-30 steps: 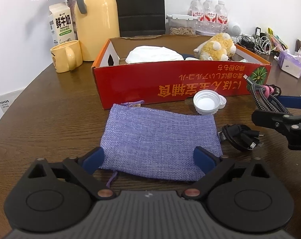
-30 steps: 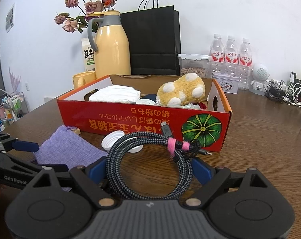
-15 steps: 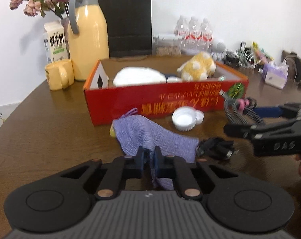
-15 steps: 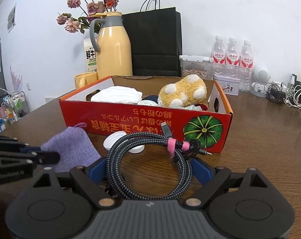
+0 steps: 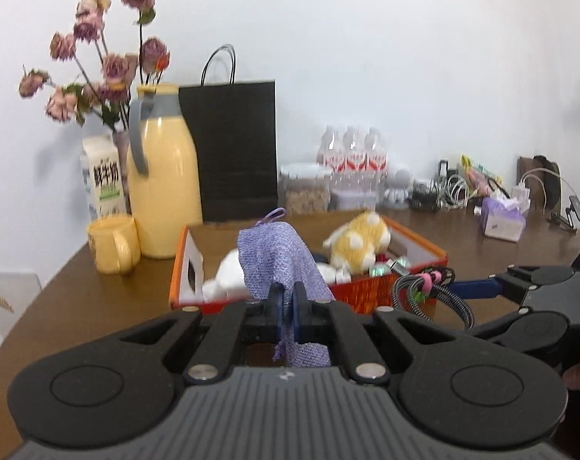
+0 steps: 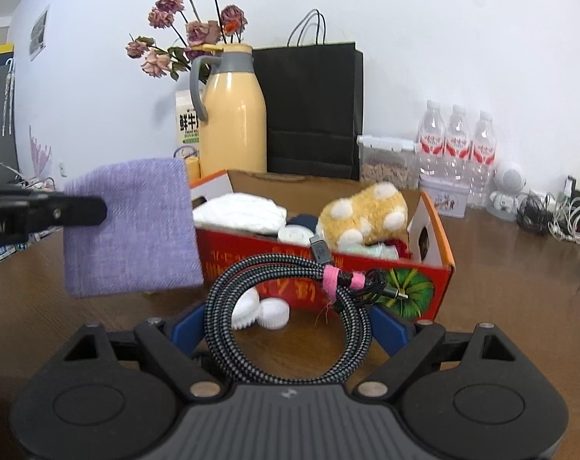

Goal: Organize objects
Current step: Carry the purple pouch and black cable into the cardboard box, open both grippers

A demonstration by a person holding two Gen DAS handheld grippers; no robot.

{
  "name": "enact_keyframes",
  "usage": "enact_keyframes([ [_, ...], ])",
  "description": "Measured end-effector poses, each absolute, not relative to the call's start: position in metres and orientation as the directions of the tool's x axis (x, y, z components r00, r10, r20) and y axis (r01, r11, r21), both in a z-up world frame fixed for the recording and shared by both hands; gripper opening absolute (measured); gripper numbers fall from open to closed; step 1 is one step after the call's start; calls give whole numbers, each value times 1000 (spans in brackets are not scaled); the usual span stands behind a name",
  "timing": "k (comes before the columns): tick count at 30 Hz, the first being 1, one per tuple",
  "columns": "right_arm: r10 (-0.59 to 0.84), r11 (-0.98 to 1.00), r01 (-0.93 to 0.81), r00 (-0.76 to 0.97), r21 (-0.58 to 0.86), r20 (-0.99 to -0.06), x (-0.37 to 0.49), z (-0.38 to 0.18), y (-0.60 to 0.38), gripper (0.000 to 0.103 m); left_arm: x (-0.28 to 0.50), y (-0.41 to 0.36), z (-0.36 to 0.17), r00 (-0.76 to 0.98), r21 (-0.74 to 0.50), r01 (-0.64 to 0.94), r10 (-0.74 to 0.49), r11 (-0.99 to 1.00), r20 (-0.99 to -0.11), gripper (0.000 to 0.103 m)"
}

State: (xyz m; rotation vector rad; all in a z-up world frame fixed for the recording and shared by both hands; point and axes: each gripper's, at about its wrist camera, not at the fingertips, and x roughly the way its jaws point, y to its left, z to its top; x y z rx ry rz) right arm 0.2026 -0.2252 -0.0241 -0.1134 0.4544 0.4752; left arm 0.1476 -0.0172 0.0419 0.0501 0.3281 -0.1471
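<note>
The left gripper (image 5: 286,299) has its jaws pressed together on a purple cloth pouch (image 5: 278,264), pinching it by one edge and holding it clear of the wooden table (image 5: 79,299), in front of the red cardboard box (image 6: 439,268). The pouch is a soft woven lilac fabric with a thin purple drawstring loop (image 5: 271,217) at the far end; in the right wrist view it hangs as a flat rectangle (image 6: 130,226), one side caught in the dark fingers (image 6: 79,211).

The right gripper (image 6: 290,322) has its blue pads spread wide around one coiled braided cable (image 6: 290,318), black and white, bound with a pink tie (image 6: 332,278); the coil sits between the pads and fills the gap.

Inside the box I count one yellow plush toy (image 6: 364,214) with white spots and one folded white cloth (image 6: 240,214). On the table before the box lie two white caps (image 6: 261,310), touching. Behind stand one yellow thermos jug (image 6: 234,115), one black paper bag (image 6: 313,107), one milk carton (image 5: 102,180), one yellow mug (image 5: 115,243) and three water bottles (image 6: 458,142)
</note>
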Motion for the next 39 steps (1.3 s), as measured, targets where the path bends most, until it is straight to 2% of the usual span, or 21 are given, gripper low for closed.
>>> enact_keyframes([
  [8,431,874,-481,829,-62,-357,220,7,-208,89,172,-22,70,963,26,159,-149,987,-223,5],
  [14,427,871,-478,848,-109,-313,243,24,-192,89,209,-19,81,969,-1,145,-142,989,-204,5],
  [27,371,871,-453,861,-192,-347,327,12,-150,89,304,-7,56,946,-85,81,-103,993,-309,5],
  [36,369,873,-461,838,-158,-402,353,-7,-148,90,330,-3,33,913,-93,61,-93,994,-397,6],
  [38,364,875,-458,834,-155,-414,354,-10,-149,90,329,-4,31,911,-76,50,-77,996,-405,8],
  [39,362,877,-457,833,-152,-418,355,-11,-150,90,328,-4,31,912,-66,47,-70,997,-405,15],
])
